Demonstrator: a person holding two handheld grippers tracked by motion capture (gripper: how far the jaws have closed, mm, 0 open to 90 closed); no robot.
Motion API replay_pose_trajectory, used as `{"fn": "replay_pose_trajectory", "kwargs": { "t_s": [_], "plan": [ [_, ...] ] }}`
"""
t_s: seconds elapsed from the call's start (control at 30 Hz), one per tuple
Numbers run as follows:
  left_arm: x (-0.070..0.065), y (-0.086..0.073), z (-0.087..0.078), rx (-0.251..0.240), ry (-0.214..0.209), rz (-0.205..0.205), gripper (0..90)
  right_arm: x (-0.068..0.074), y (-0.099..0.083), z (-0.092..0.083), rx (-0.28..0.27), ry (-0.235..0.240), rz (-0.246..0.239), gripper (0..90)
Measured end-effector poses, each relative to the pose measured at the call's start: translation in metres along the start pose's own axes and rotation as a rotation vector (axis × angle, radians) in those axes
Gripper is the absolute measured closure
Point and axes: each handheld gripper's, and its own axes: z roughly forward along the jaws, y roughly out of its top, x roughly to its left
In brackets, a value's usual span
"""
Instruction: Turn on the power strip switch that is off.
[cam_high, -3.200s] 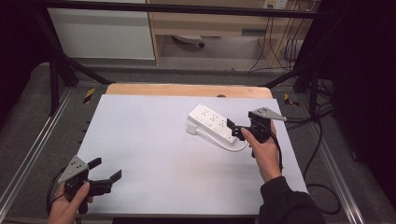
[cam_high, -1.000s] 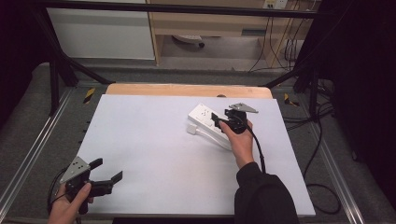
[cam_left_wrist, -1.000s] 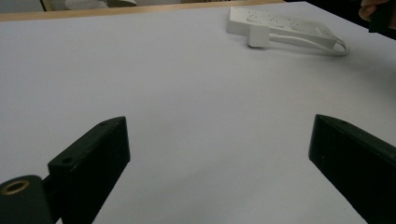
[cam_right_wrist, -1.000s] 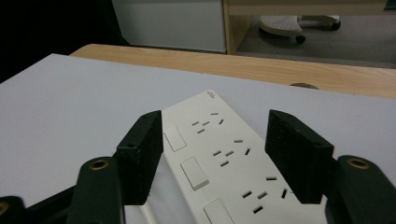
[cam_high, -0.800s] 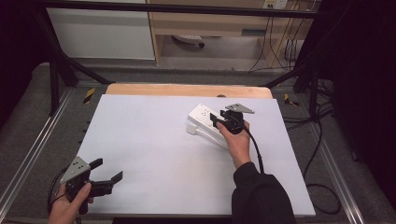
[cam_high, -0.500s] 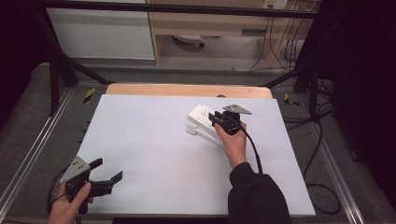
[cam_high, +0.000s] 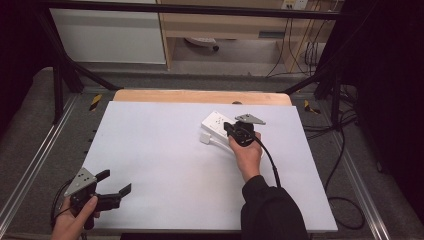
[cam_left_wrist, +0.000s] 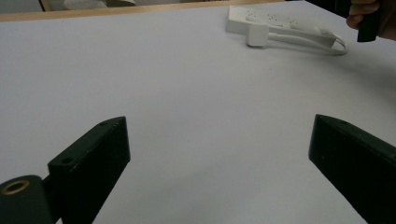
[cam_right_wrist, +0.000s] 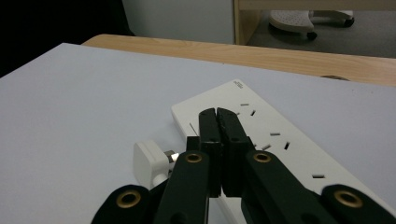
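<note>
Since the earlier frames the right gripper (cam_high: 231, 128) has travelled from the table's right side leftward and farther, onto the white power strip (cam_high: 218, 123), while the left gripper (cam_high: 116, 184) has stayed at the near left corner. That glossy plastic strip, a flat slab with slotted sockets, lies right of centre toward the far edge of the matte white table (cam_high: 160, 150); the hand and gripper hide its near end. A boxy white plug (cam_right_wrist: 150, 161) with metal prongs lies just left of it. Right jaws are pressed together, empty, above the strip; whether they touch it is unclear. Left jaws stand wide apart.
</note>
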Motion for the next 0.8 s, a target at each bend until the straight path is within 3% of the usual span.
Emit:
{"fn": "replay_pose_trajectory", "kwargs": {
  "t_s": [0.47,0.8],
  "plan": [
    [0.0,0.0,-0.0002,-0.001,-0.001,-0.001,5.5,0.0081,-0.0034,-0.0001,0.006,-0.029,-0.036,90.0],
    [0.0003,0.0001,-0.0001,-0.001,-0.002,-0.002,5.5,0.0071,-0.0062,-0.0009,0.019,-0.043,-0.021,90.0]
  ]
}}
